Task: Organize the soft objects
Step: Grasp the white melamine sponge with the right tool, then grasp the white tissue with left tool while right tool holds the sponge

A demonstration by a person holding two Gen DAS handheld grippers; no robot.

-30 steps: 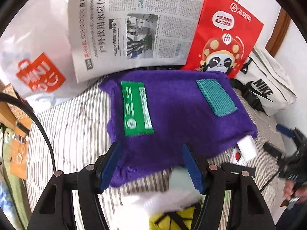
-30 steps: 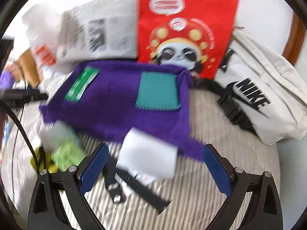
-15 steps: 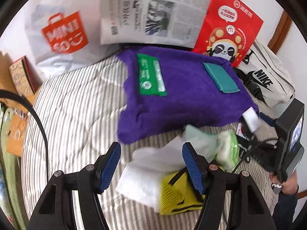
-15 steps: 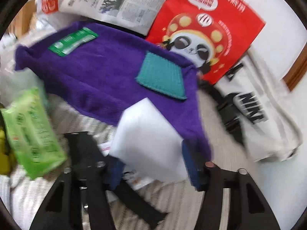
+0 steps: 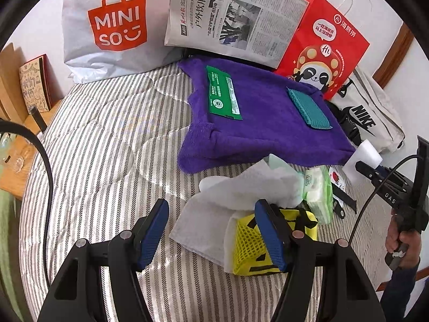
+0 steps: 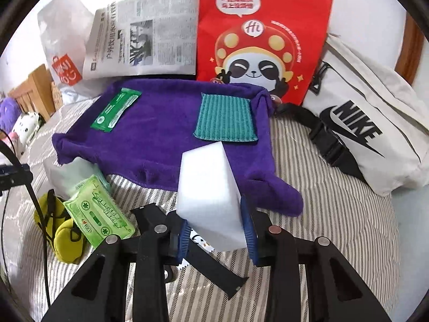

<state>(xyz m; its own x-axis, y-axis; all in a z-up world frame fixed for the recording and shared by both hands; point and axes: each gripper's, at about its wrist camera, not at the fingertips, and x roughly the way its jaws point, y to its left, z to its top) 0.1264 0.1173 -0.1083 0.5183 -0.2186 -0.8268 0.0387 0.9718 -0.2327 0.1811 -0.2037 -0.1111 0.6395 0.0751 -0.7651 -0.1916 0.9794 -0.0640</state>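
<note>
A purple towel (image 5: 268,128) (image 6: 166,136) lies spread on the striped bed, with a green wipe packet (image 5: 222,96) (image 6: 115,110) and a teal cloth (image 5: 308,107) (image 6: 226,119) on it. My right gripper (image 6: 217,230) is shut on a white sponge block (image 6: 209,196), held just above the towel's near edge; the block also shows in the left wrist view (image 5: 363,158). My left gripper (image 5: 211,230) is open and empty, over a white cloth (image 5: 236,196) beside a yellow mesh pouch (image 5: 257,244) and a green tissue pack (image 5: 317,193) (image 6: 99,212).
A Miniso bag (image 5: 107,26), a newspaper (image 5: 233,18), a red panda bag (image 5: 324,45) (image 6: 262,35) and a white Nike bag (image 5: 372,112) (image 6: 367,123) stand along the back. A black strap (image 6: 214,265) lies under the right gripper. A wooden shelf (image 5: 24,91) is at left.
My right gripper closed on the white sponge block and lifted it off the bed. My left gripper pulled back from the purple towel to above the white cloth, still open.
</note>
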